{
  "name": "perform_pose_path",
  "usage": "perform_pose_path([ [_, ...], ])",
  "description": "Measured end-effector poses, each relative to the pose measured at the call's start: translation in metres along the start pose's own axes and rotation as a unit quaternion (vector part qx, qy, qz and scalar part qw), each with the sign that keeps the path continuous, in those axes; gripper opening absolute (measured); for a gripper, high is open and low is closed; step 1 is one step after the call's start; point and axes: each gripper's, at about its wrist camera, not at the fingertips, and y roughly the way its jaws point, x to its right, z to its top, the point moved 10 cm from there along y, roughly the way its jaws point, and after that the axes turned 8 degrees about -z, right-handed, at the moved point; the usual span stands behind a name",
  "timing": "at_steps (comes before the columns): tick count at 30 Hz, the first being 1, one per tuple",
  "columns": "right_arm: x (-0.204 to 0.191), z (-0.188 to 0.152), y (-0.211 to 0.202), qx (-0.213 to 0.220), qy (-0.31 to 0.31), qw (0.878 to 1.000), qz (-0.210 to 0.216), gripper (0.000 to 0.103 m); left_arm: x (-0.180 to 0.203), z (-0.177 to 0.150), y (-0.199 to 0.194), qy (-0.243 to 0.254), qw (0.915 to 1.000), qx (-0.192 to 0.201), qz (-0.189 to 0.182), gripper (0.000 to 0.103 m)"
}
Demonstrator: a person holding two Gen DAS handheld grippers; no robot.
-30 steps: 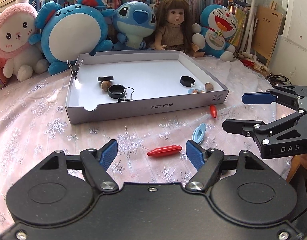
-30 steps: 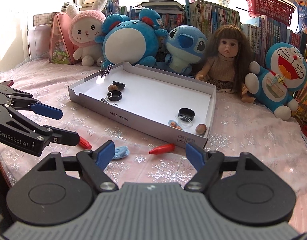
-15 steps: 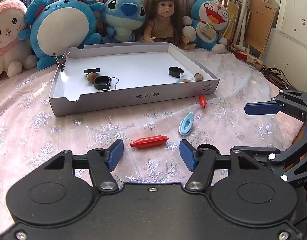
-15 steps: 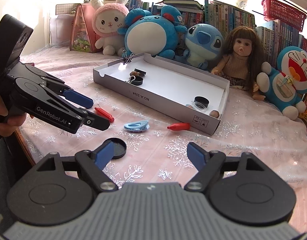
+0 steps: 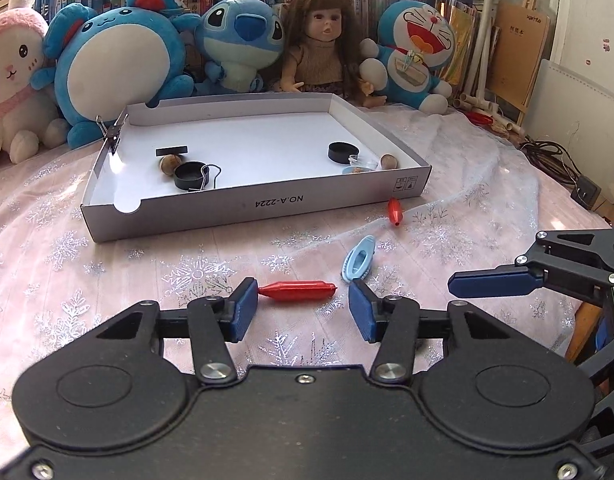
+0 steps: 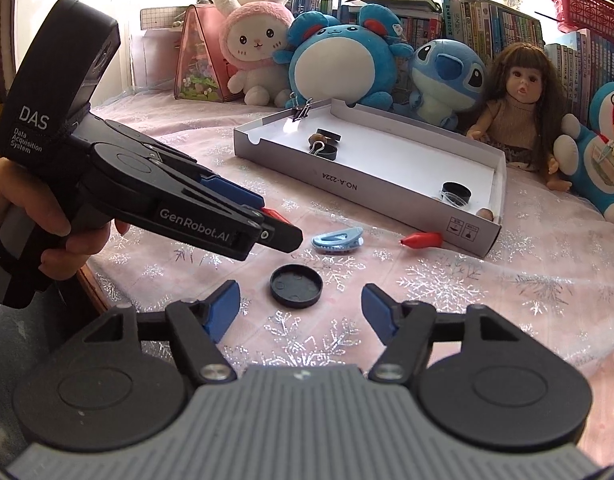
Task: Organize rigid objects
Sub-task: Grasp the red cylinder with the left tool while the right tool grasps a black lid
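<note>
Two pickups are being lined up at once, with loose pieces on the snowflake cloth waiting to go into the white box, which fills the upper middle of the left wrist view.

The left claw, low in the centre of its frame, is closing. The red capsule lies crosswise just ahead of its blue pads, one pad close to the capsule's left end. No pad presses on it yet, so nothing is held.

The right claw, at the bottom centre of its view, is also narrowing. The black lid lies flat just ahead of its gap, untouched.

The next move probably calls for each claw to sink a little and push forward so the pads bracket their piece. The flat lid looks the harder catch, lying so low on the cloth.

Just above the capsule, to the right, lies a light blue clip. A second small red piece sits by the box's near wall. Inside the box are black caps, nuts and a binder clip.

The two claws work close together, so they could crowd each other. Plush toys and a doll line the top of both frames, clear of the work.
</note>
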Motion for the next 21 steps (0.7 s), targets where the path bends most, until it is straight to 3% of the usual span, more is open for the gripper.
perform_pose_path([
  [10,0.000,-0.001,0.007,0.002,0.017,1.000,-0.009,0.065,-0.001,0.000,0.000,0.014,0.9999,0.004,0.008,0.048],
  [13,0.003,-0.001,0.011,-0.001,0.027,1.000,-0.014,0.056,-0.002,0.001,-0.001,0.013,0.9998,0.006,0.010,0.048],
  [17,0.006,-0.002,0.011,0.000,0.031,0.999,-0.027,0.035,-0.005,0.001,-0.003,0.008,0.9999,0.007,0.011,0.048],
  [21,0.016,-0.005,0.010,-0.003,0.046,0.998,-0.044,0.033,-0.005,0.001,-0.003,0.009,0.9998,0.008,0.013,0.048],
])
